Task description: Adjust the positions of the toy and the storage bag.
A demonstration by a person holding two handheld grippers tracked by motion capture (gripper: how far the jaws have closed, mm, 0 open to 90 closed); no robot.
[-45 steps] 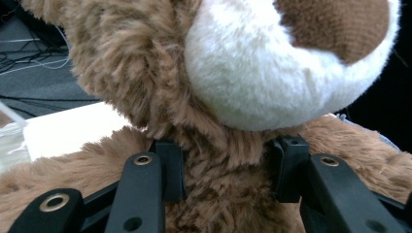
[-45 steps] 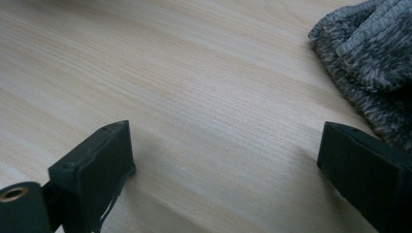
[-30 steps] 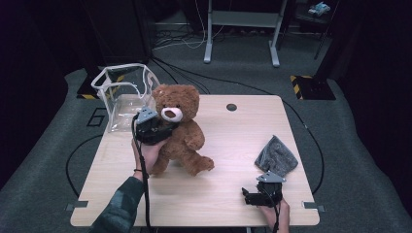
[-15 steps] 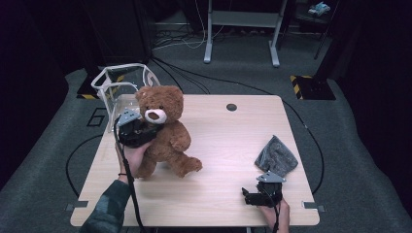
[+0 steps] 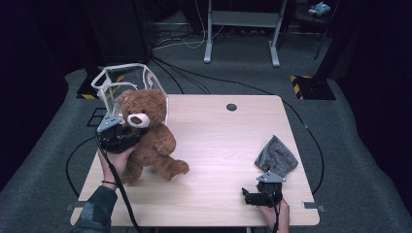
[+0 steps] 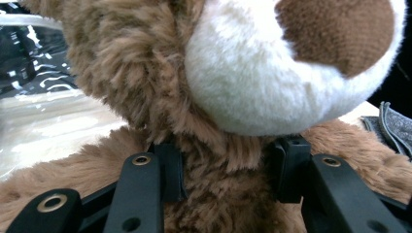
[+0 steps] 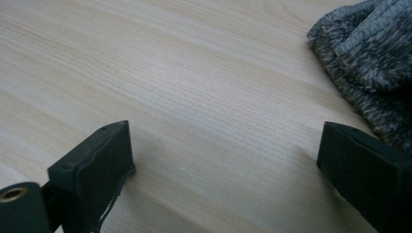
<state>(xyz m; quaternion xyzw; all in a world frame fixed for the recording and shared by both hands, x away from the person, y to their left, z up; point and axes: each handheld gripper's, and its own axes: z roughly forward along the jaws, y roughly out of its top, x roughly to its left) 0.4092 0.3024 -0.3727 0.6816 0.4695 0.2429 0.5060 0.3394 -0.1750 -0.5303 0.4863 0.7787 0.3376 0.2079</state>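
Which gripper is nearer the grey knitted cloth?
Right. The right gripper sits on the table just in front of the grey knitted cloth, jaws open; the left gripper is across the table, clamped on the teddy bear.

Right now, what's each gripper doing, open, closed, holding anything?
Left gripper: closed on the teddy bear, under its chin.
Right gripper: open, holding nothing, jaws over bare table.

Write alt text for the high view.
A person's left gripper clamps a brown teddy bear at the neck, at the left of a wooden table, beside a clear bin. The right gripper rests open near the front edge, by a grey cloth.
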